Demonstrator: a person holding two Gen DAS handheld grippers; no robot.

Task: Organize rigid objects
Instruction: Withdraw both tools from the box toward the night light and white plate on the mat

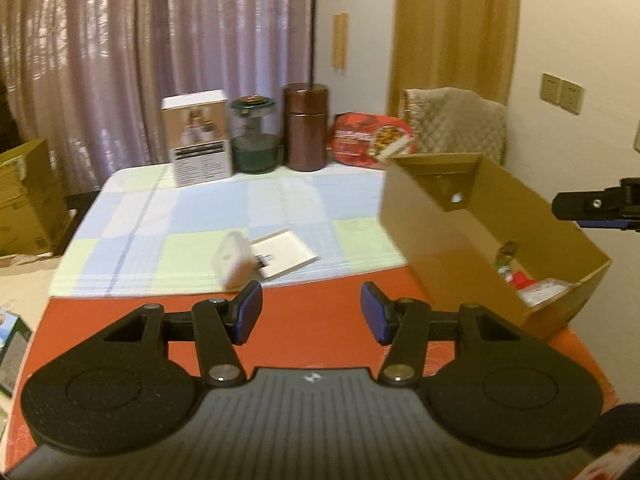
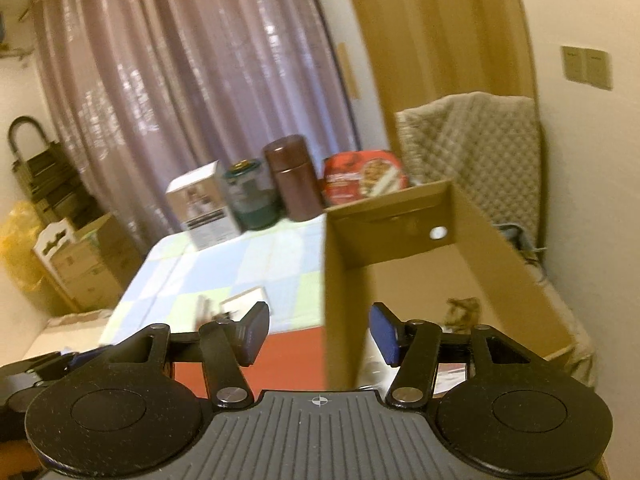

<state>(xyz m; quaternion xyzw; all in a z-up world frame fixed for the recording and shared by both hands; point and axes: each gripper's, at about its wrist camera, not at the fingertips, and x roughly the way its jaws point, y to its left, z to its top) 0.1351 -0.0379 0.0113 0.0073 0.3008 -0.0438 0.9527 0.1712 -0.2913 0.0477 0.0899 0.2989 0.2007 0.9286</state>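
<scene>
Left wrist view: my left claw (image 1: 311, 312) is spread, nothing between the pads, hovering over the red mat (image 1: 320, 312). Next targets look like the white charger (image 1: 236, 260) tipped on edge and the flat white box (image 1: 286, 258) touching it, both on the checked cloth (image 1: 200, 208) just past the mat. The carton (image 1: 440, 248) sits to the right, open top, some items already at its near end, too blurred to name. Back row along the curtain: white box, green jar, brown canister (image 1: 306, 126), red tray. My right claw pokes in at the far right edge above the carton. Right wrist view: right claw (image 2: 318, 334) is spread too, empty, sitting right over the carton's (image 2: 344, 288) left wall, so one pad is inside and one outside. Judgement: a drop into the carton looks done and the small white items are next. To do it well I'd clear that wall before swinging left, approach the charger across its narrow faces, not the broad ones, and take it before the flat box, since the two touch and one pick could drag the other.
</scene>
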